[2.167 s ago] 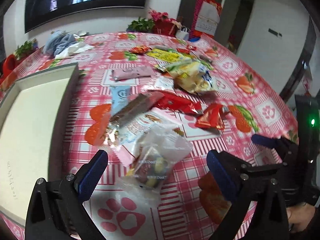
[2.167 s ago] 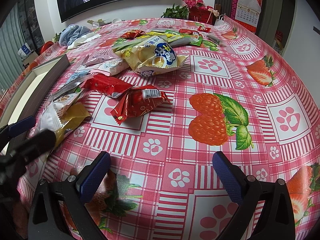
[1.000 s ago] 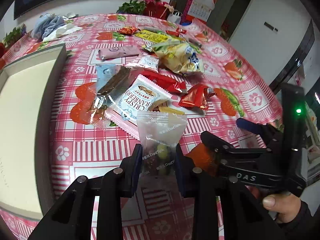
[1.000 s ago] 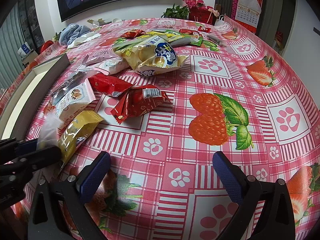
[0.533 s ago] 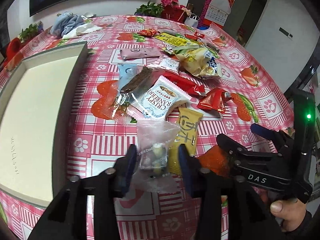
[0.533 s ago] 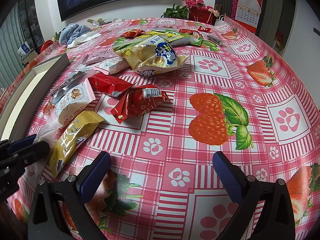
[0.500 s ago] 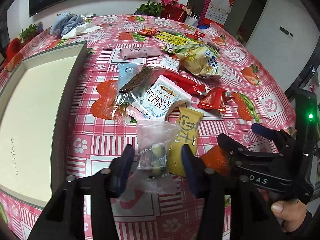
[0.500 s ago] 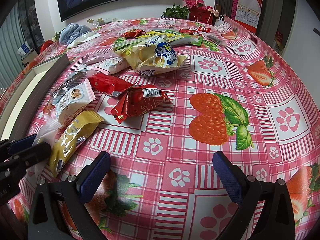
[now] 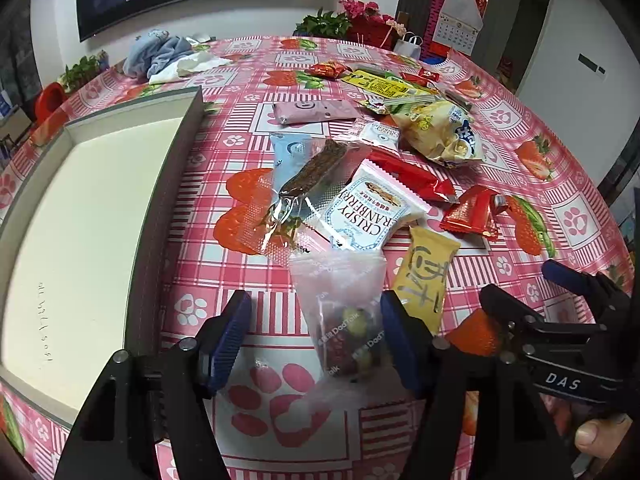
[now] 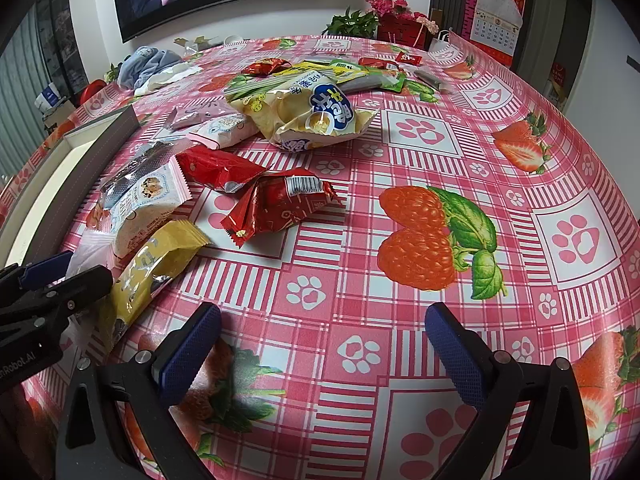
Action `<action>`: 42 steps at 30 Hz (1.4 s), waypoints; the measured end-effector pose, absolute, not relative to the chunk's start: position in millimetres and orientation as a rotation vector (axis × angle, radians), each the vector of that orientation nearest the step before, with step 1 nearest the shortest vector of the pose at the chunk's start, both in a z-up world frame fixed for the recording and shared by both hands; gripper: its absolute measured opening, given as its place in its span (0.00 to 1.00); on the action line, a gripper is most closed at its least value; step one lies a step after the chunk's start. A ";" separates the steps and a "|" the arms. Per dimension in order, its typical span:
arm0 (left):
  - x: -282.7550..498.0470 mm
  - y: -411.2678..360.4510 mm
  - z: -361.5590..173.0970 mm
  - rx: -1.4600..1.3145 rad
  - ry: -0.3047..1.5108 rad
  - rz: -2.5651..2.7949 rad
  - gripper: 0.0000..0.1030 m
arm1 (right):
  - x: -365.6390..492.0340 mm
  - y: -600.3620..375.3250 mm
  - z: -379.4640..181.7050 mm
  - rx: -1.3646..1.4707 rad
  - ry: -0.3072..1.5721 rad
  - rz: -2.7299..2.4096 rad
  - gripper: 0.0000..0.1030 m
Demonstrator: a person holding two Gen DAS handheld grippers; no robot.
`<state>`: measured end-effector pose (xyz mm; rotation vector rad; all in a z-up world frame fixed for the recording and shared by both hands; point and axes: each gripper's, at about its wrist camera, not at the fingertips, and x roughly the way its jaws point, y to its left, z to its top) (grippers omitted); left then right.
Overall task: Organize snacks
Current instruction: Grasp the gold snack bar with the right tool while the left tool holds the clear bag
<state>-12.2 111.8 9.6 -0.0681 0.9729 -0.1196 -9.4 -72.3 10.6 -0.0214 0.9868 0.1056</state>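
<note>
A clear bag of coloured candies (image 9: 346, 320) lies on the pink checked tablecloth between the fingers of my left gripper (image 9: 316, 340), which is open around it; the bag leans by the right finger. A yellow packet (image 9: 426, 276) lies just right of it, also seen in the right wrist view (image 10: 156, 264). A white cranberry crisp packet (image 9: 372, 210), red packets (image 10: 280, 204) and a large chips bag (image 10: 304, 114) lie beyond. My right gripper (image 10: 320, 344) is open and empty over bare cloth.
A large shallow box with a cream floor (image 9: 80, 216) stands at the left of the table. More snacks (image 9: 384, 84), a blue cloth (image 9: 156, 54) and potted flowers (image 9: 360, 20) are at the far side. The left gripper shows at the right wrist view's left edge (image 10: 48, 288).
My left gripper, shut on the candy bag a second ago, has opened wide and the bag rests on the table. The right gripper has not moved.
</note>
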 end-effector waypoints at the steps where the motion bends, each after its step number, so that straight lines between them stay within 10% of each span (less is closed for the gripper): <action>1: -12.5 111.2 9.3 -0.062 0.971 -0.119 0.68 | -9.6 -71.9 10.6 -0.022 0.987 0.106 0.99; 17: -32.4 120.1 7.7 -0.042 0.944 -0.152 0.73 | -23.0 -67.0 38.7 0.154 0.983 0.191 0.99; 23: -32.7 121.6 7.3 -0.018 0.944 -0.148 0.73 | 0.7 -37.8 28.9 0.184 1.122 0.190 0.51; 34: -28.9 116.8 5.5 0.024 0.955 -0.138 0.74 | 6.8 14.4 25.8 -0.023 1.117 0.181 0.48; 38: -26.6 115.9 10.0 0.027 0.973 -0.152 0.37 | -2.5 9.0 24.7 -0.100 1.091 0.186 0.28; 42: -21.4 115.3 11.2 -0.018 0.994 -0.164 0.36 | -20.0 -24.8 25.4 -0.049 1.081 0.174 0.27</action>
